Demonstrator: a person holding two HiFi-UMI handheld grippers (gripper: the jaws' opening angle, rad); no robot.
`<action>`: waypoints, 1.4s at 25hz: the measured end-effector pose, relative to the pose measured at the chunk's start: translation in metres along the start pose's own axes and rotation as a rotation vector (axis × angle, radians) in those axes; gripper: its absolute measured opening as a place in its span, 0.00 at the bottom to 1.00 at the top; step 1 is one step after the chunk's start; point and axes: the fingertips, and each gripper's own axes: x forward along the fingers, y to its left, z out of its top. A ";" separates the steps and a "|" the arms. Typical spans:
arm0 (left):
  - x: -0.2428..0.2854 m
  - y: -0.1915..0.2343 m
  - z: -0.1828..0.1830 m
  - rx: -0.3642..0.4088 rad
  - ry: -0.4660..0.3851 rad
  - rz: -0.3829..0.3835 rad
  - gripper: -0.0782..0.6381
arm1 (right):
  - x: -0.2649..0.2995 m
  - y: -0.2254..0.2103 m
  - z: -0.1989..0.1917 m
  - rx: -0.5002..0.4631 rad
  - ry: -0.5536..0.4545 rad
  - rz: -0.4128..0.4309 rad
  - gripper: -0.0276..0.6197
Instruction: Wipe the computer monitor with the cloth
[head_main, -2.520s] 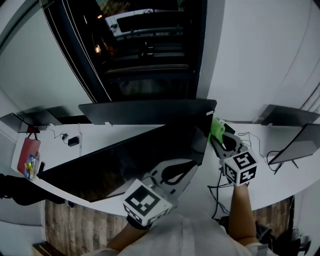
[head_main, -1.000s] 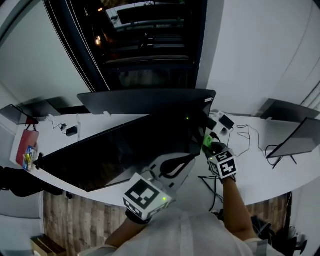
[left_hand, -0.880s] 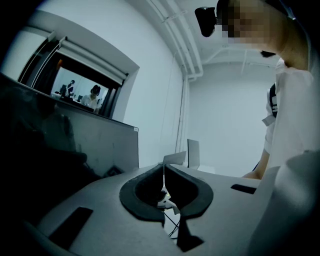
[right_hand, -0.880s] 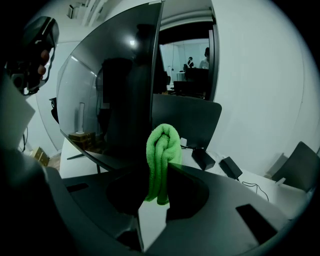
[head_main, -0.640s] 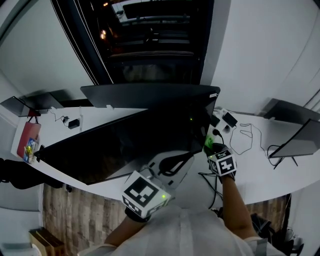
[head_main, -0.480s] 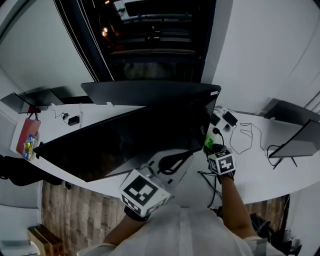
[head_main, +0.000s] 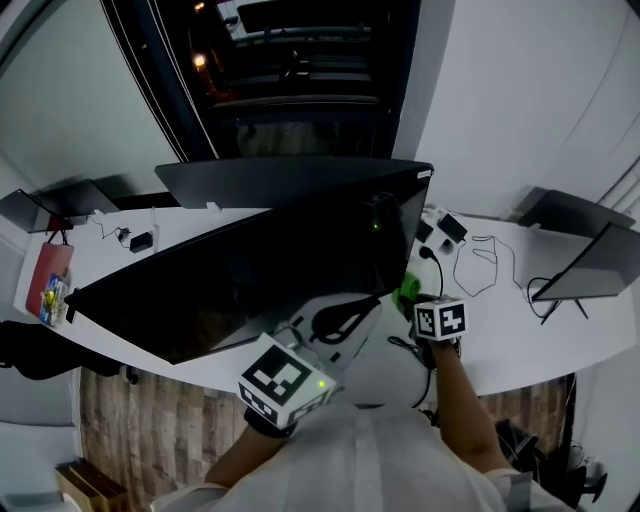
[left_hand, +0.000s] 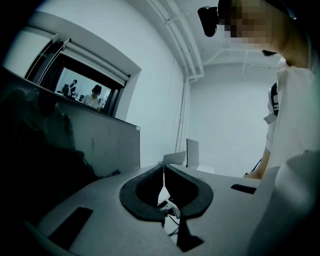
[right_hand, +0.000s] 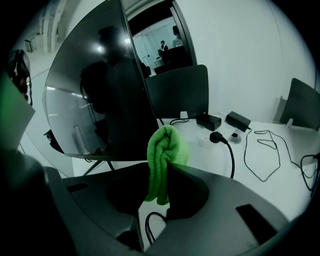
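As I look down, my left gripper (head_main: 345, 318) is nearest, low in front of my chest. In its own view (left_hand: 163, 170) the jaws are pressed together w/ nothing btw them, just a thin slit of light. Beside it, my right gripper (head_main: 412, 298) is clenched on the green cloth (head_main: 407, 291). In the right gripper view (right_hand: 167, 167) the cloth (right_hand: 162, 150) stands up as a folded wad from btw the jaws, top bulging above the tips & a flap hanging below. The wad is by the lower right corner of the computer monitor (head_main: 250, 280), near the screen's bottom edge; can't tell if it touches the glass. The monitor (right_hand: 95, 90) is dark & tilted, w/ dim reflections, and stands on the white desk (head_main: 520, 335). Past the cloth on the desk (right_hand: 200, 155) lies a black power cable (right_hand: 231, 155) w/ its plug (right_hand: 216, 137). Beyond that is a pair of black adapters (right_hand: 210, 120), & a thin looped wire (right_hand: 265, 150) lies off to the right. Behind my monitor a second monitor (head_main: 290, 182) shows its back. Farther right a third screen (head_main: 585, 275) stands angled, & far left a red bag (head_main: 42, 290) sits at the desk's edge.
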 end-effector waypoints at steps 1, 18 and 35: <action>-0.003 0.001 0.000 0.001 0.001 -0.004 0.14 | 0.001 0.002 -0.001 0.018 0.001 0.002 0.15; -0.081 0.033 -0.008 -0.028 -0.004 -0.006 0.14 | 0.029 0.087 -0.016 0.177 -0.009 0.090 0.15; -0.152 0.054 -0.016 -0.036 -0.014 -0.016 0.14 | 0.051 0.170 -0.027 0.125 0.018 0.088 0.15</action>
